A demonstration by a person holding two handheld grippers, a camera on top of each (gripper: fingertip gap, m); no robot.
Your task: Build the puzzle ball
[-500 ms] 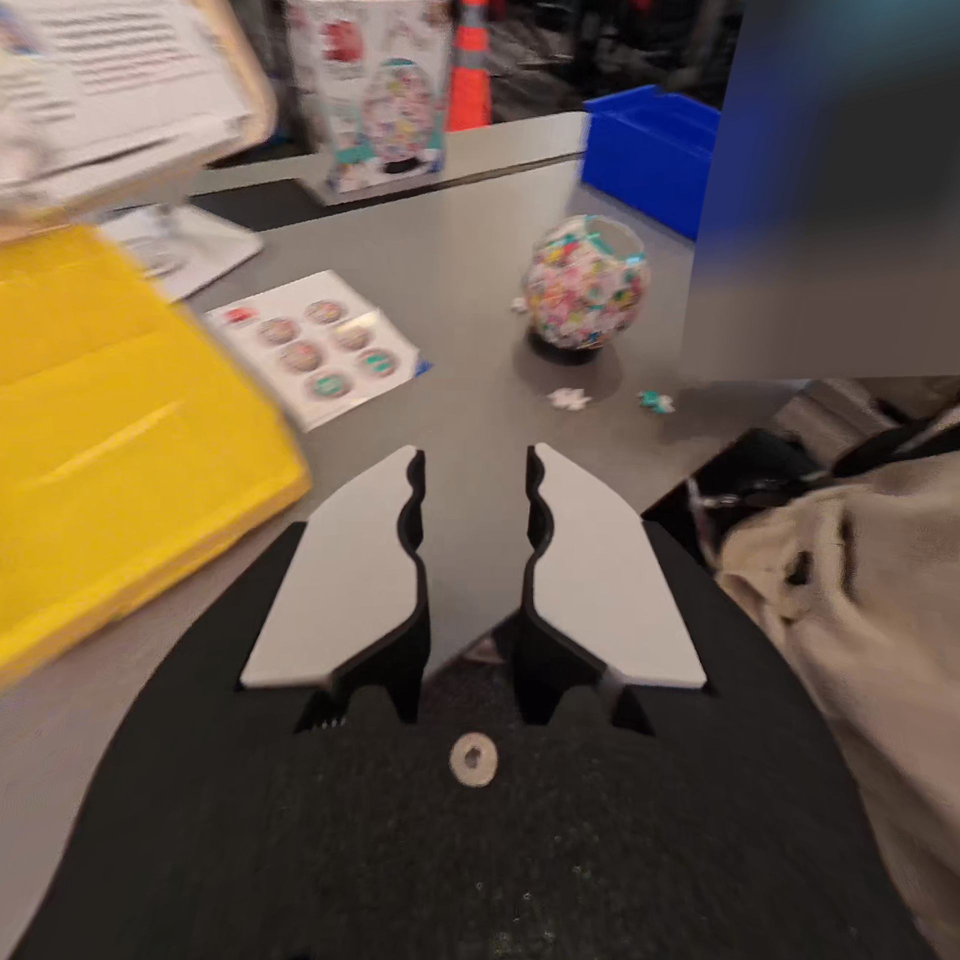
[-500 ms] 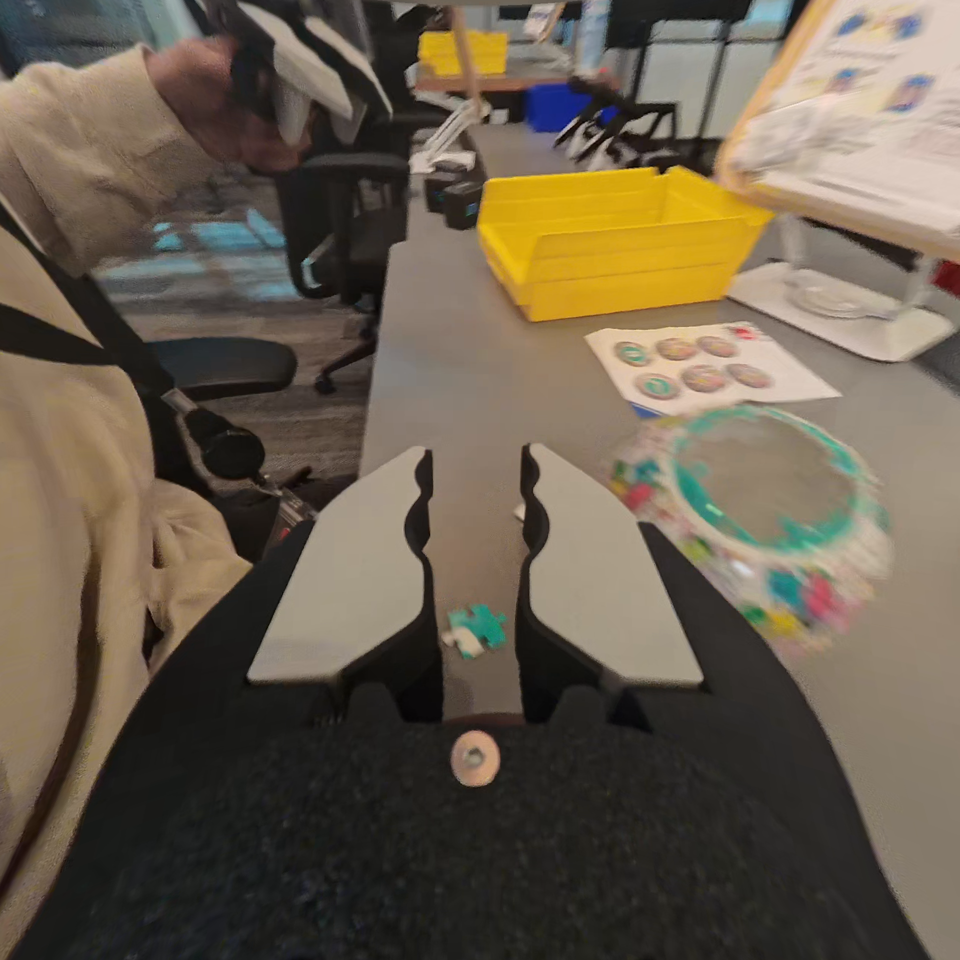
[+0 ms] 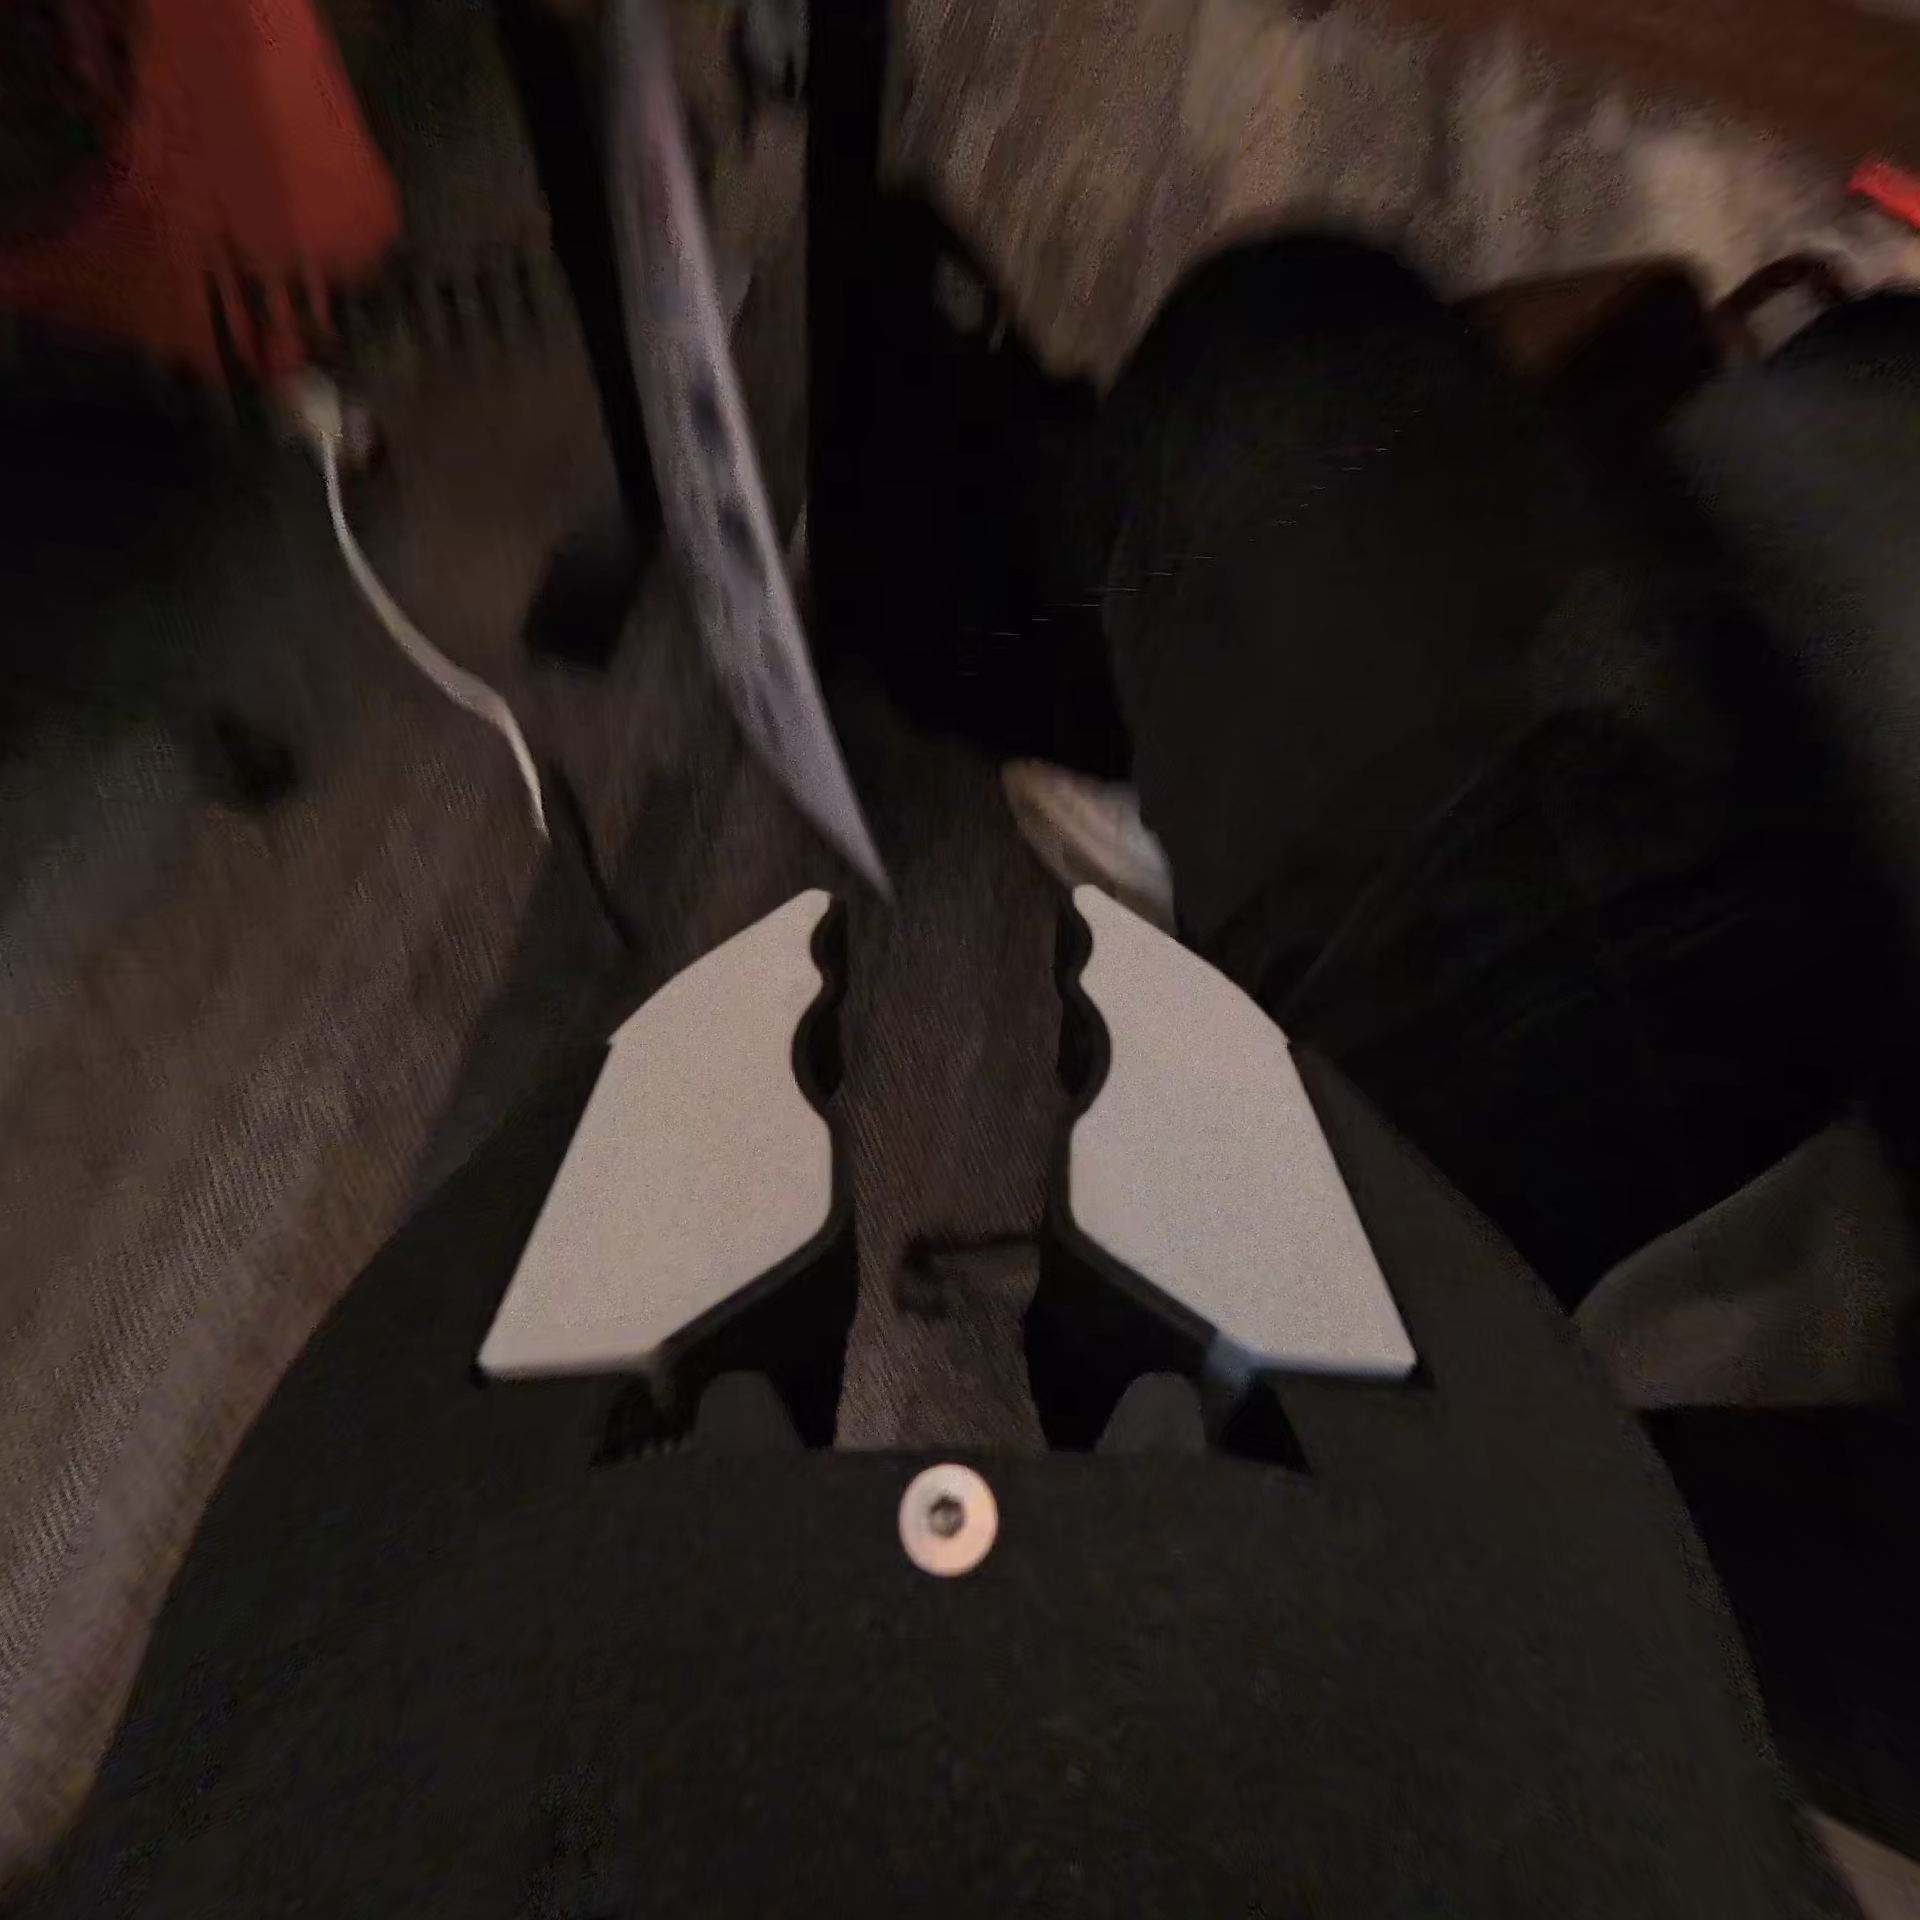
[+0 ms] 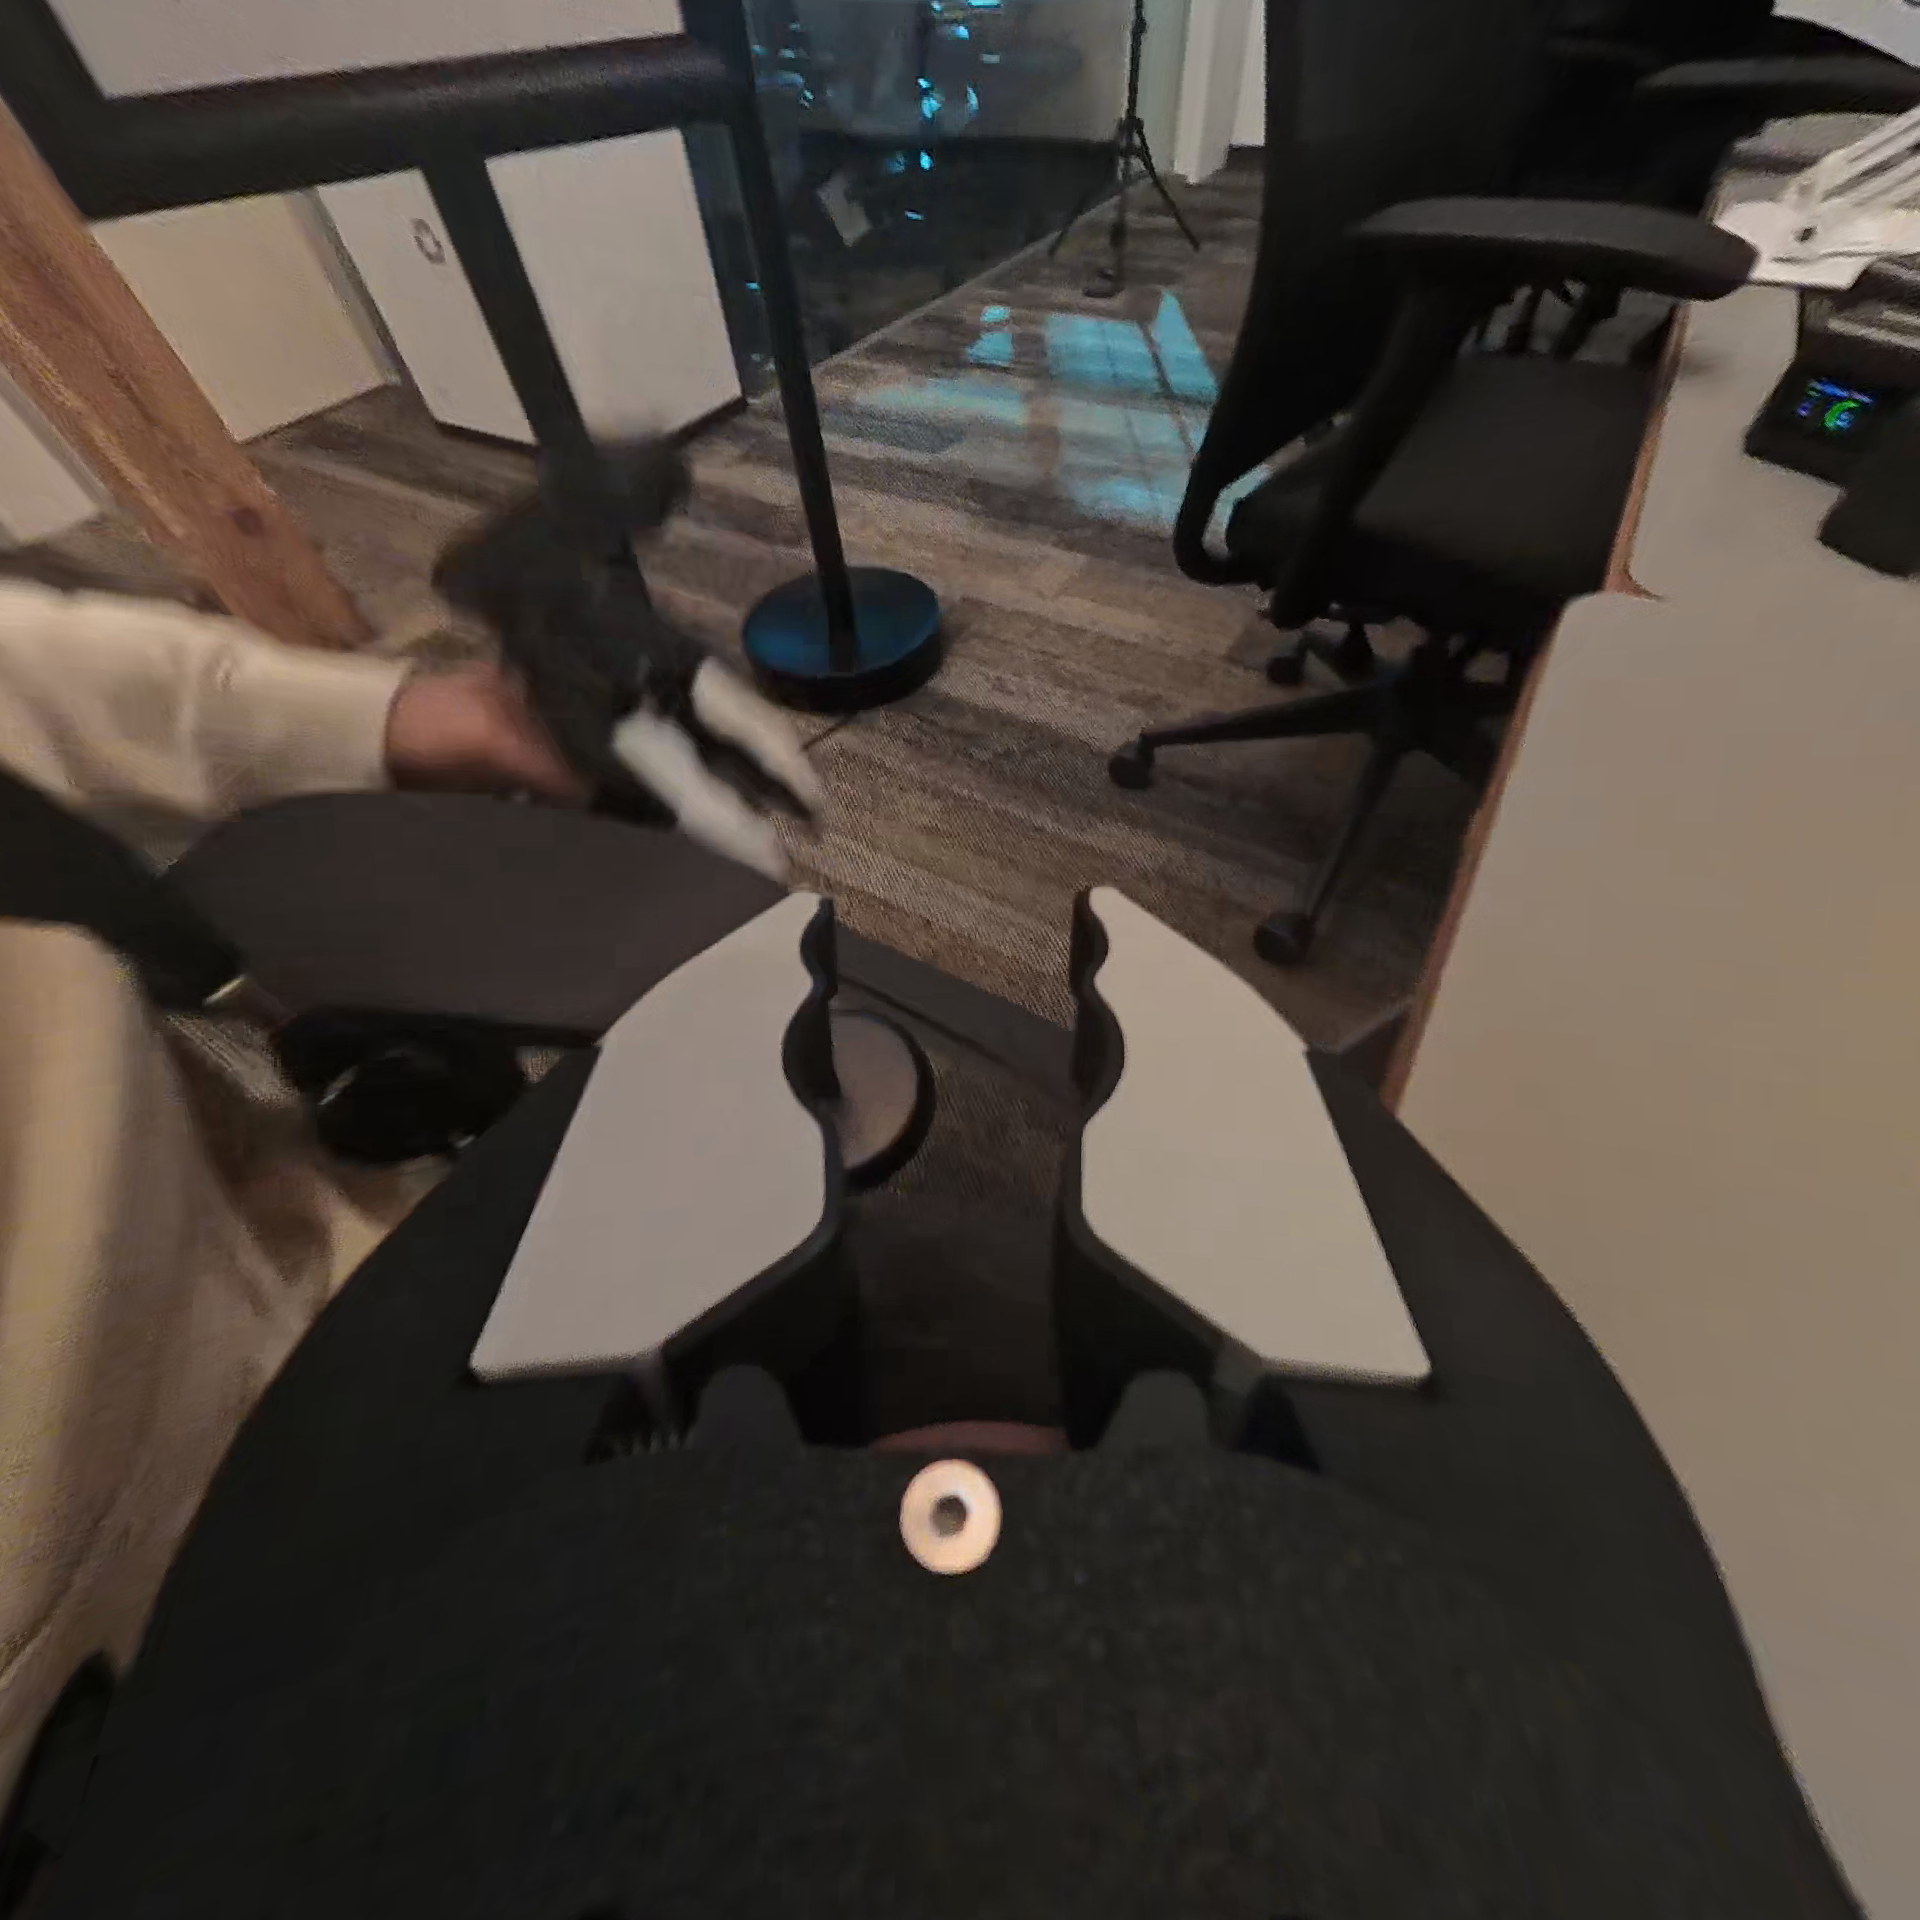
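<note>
2 hand-held grippers, left [image 3: 948, 914] and right [image 4: 948, 914], gape empty beside the desk [image 4: 1662, 935], over carpet; no puzzle ball visible, progress unknowable.

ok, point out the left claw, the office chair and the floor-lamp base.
left claw [image 4: 717, 764]: right wrist view, between its pale fingertips.
office chair [image 4: 1496, 499]: right wrist view, seat cushion.
floor-lamp base [image 4: 842, 634]: right wrist view, round disc's top.

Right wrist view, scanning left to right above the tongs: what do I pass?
Cream sleeve → left tongs, blurred → black floor stand base → black office chair → grey table. The puzzle ball isn't in view.
</note>
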